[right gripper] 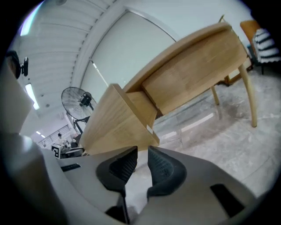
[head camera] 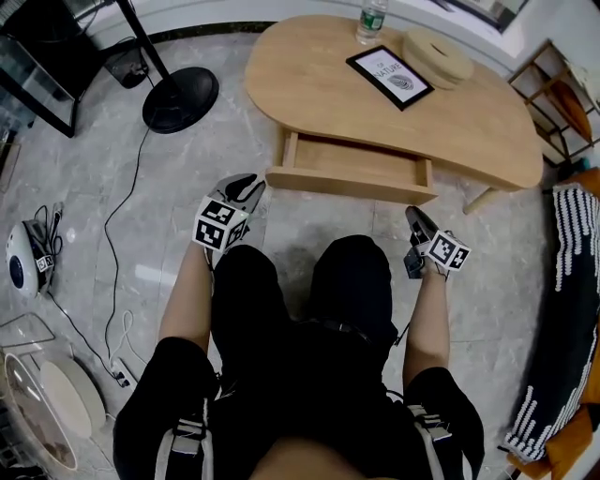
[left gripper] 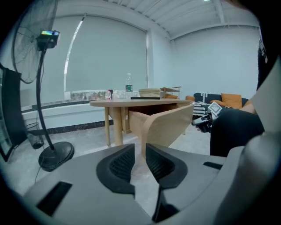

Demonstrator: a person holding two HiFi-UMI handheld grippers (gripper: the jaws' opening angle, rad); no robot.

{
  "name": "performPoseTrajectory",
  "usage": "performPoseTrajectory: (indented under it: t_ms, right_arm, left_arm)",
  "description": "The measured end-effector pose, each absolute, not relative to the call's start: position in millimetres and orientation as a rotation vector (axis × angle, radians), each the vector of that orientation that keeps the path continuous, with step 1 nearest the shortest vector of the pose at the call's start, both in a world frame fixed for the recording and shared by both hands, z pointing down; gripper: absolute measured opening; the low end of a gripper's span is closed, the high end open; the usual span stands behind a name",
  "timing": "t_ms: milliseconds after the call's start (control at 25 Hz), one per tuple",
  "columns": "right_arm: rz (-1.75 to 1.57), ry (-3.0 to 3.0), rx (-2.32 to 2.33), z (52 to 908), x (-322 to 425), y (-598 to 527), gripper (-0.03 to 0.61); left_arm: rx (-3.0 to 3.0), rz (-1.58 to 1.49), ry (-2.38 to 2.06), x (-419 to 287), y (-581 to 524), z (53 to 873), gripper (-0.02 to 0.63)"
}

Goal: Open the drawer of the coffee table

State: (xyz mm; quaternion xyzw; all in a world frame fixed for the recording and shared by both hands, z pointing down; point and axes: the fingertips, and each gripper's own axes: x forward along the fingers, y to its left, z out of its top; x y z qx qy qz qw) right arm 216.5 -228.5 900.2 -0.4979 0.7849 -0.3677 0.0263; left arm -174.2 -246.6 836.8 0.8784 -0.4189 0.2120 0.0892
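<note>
Since the drawer [head camera: 352,169], long axis nine-to-three, already stands out, the left gripper [head camera: 247,186] sits just beside its nine o'clock end, the right gripper [head camera: 415,220] farther off at five, both narrow and empty.

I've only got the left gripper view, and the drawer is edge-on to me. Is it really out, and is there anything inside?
Observer: The head view shows the drawer pulled out from under the coffee table, with only bare wood inside.
Operator: Is the right gripper holding the drawer front?
Observer: No. The right gripper has its jaws a little apart with only floor between them. The drawer's corner lies beyond the tips.
Operator: What's the flat dark thing on the tabletop?
Observer: A framed picture, lying flat between a water bottle and a round tan stack.
</note>
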Motion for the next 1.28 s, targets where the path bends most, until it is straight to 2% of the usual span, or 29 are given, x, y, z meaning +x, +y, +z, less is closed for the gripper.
performPoseTrajectory:
  t_ms: [40,200,280,520,680,840,1080,1280]
  right_arm:
    - [-1.090,2.394,-1.604,890,225,-223,0.080]
    - [-0.789,2.220,-1.924,828,262,-210,0.031]
    - [-0.574,2.186,-2.044,783,266,-204,0.012]
    - [0.017,2.154,-2.117,624,207,-192,0.012]
    - [0.151,2.202,-2.045,570,141,-190,0.012]
    - [0.150,2.289,-1.949,562,98,-193,0.012]
    - [0.153,2.318,-1.872,543,98,-224,0.012]
    - [0.123,2.436,-1.817,522,93,-277,0.012]
  left_arm:
    - [2.595,0.618,-1.286,-180,-242,831,0.082]
    - [2.548,0.508,-1.461,-200,-231,790,0.071]
    - [2.534,0.435,-1.558,-205,-231,761,0.038]
    - [2.590,0.178,-1.704,-182,-222,659,0.020]
    - [2.646,0.094,-1.750,-151,-209,603,0.020]
    - [2.678,0.088,-1.715,-121,-202,589,0.020]
    - [2.650,-0.005,-1.617,-98,-221,586,0.018]
    - [2.672,-0.024,-1.646,-75,-263,541,0.018]
